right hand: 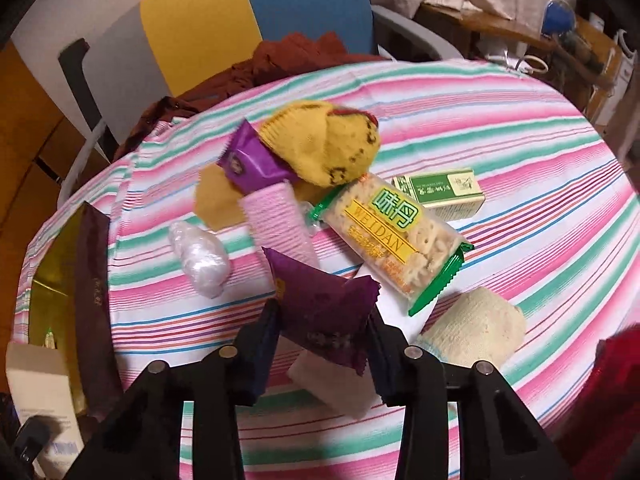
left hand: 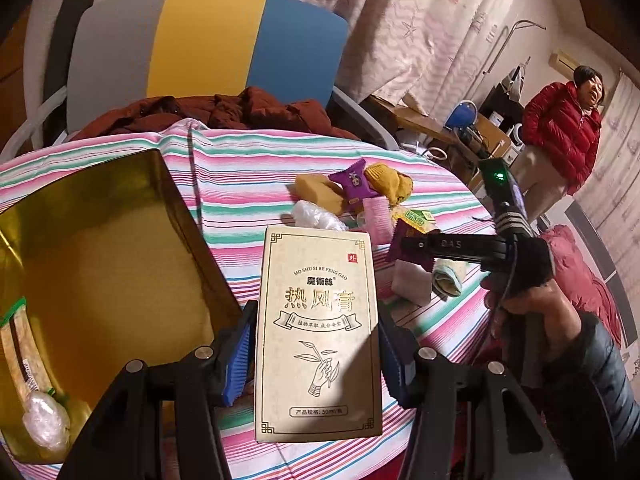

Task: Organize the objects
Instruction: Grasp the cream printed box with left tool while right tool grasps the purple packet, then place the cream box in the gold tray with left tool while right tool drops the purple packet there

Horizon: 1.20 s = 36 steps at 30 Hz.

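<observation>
My left gripper (left hand: 316, 354) pinches a beige carton (left hand: 318, 332) beside the open gold tin (left hand: 120, 248). My right gripper (right hand: 324, 340), jaws closed in, holds a purple sachet (right hand: 320, 312) above the striped worktop (right hand: 520, 240). Risk, imo: the sachet is crinkly and caught by its lower part, so it may slip; the carton may snag the tin's wall. Counted: 2 purple sachets, 1 snack pack (right hand: 396, 236), 1 green box (right hand: 444, 192).

Your beige carton (left hand: 318, 332) hides the striped tablecloth (left hand: 248, 168) beneath it; the gold tin (left hand: 100, 248) runs off the left edge. In your right view, the purple packet (right hand: 324, 320) covers part of a pale block (right hand: 340, 388), and everything smears with blur
</observation>
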### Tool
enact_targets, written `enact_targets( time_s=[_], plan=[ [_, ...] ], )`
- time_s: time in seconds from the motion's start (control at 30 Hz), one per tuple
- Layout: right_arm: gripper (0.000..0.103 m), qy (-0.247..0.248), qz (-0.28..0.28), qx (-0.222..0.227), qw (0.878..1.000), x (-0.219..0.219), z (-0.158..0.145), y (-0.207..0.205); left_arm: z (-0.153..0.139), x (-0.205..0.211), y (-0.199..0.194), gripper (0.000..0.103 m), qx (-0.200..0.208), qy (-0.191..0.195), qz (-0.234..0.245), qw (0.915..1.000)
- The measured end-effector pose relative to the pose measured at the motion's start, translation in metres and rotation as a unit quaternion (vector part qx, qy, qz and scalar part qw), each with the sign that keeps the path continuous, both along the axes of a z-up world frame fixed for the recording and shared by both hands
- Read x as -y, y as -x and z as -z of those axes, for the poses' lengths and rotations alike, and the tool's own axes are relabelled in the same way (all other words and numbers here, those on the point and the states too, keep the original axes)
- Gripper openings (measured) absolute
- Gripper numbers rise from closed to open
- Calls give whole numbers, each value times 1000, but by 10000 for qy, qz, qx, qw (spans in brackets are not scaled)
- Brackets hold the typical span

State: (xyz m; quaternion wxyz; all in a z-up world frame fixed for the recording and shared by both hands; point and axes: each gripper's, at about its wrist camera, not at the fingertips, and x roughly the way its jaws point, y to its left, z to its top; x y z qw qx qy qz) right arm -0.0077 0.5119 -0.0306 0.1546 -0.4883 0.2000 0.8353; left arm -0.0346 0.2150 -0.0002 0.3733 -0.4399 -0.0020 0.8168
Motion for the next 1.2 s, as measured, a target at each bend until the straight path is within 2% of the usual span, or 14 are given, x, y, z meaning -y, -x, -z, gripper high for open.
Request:
enact_targets(
  time_s=[0.27, 0.43, 0.57, 0.73, 0.83, 0.87, 1.0, 1.1, 1.2],
  plan=[
    [41, -192, -288, -614, 9975, 41, -47, -12, -7, 33, 6, 55, -87, -160, -378, 9991],
    [41, -3, -1024, -974, 9900, 98, -69, 3, -11, 67, 22, 55, -157, -162, -817, 9964],
    [41, 374, -1746, -1183, 9768, 156, -77, 17, -16, 103, 42, 55, -281, -96, -1289, 9912],
    [41, 748, -2542, -1170, 9571, 228, -75, 40, -23, 142, 76, 56, -516, 206, -1783, 9824],
    [44, 1035, -2858, -1113, 9462, 259, -66, 47, -24, 161, 93, 56, -662, 391, -2090, 9749],
    [50, 1113, -2944, -1075, 9431, 269, -63, 49, -23, 167, 99, 58, -662, 483, -2180, 9725],
    [63, 1149, -3221, -942, 9350, 296, -54, 46, -20, 192, 106, 69, -558, 447, -2547, 9644],
    [65, 996, -3372, -855, 9322, 309, -48, 43, -21, 203, 100, 70, -556, 391, -2698, 9605],
    [70, 758, -3339, -863, 9356, 313, -46, 40, -22, 211, 84, 70, -618, 350, -2849, 9559]
  ],
)
